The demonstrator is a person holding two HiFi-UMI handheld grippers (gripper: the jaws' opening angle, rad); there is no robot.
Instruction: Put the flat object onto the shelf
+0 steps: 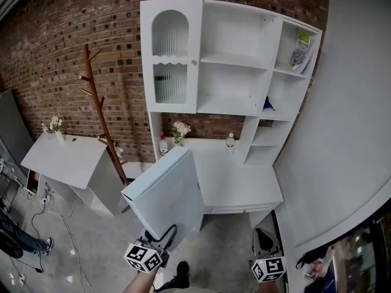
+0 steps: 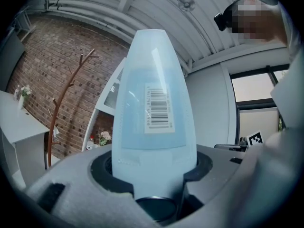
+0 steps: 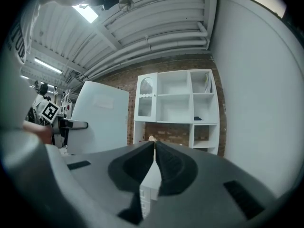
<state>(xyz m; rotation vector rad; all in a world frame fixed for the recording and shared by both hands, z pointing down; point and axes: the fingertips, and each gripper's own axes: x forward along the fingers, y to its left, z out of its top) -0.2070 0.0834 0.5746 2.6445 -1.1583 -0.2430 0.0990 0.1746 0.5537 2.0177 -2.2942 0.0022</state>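
Two grippers, both in front of and below the shelf unit [image 1: 235, 105], well apart from it. Left gripper [image 1: 160, 235] pinches the flat box [image 1: 166, 191] by its near end. Jaws stand partway apart w/ the box's thickness filling the gap, pads on both broad faces. Box = pale blue, thin, sticks out from the jaws toward the shelf unit, tilted, one broad face turned to the right. Barcode label [image 2: 157, 106] sits on the side facing the left gripper's camera. End grip prob. chosen so the far end is free to go into a compartment first.

Right gripper [image 3: 154, 151] has jaws pressed together, nothing between the pads. It sits right of the box and pts at the shelf unit. Looks like a spare, maybe to steady or push the box later.

Judgement: carry/approach phase, box not yet on any shelf. Middle compartments of the shelf unit look bare + wide enough. Upper right one has a book [image 1: 302, 50], a lower right one a small blue thing [image 1: 269, 105]. Desk top [image 1: 241, 185] under the shelves has flowers [image 1: 180, 129] + a small bottle [image 1: 230, 140] at the back, so less room there.

Risk: one-end pinch on a wide box could let it swing or slip. Its far corner could also clip the glazed door [image 1: 170, 57] at the shelf unit's left.
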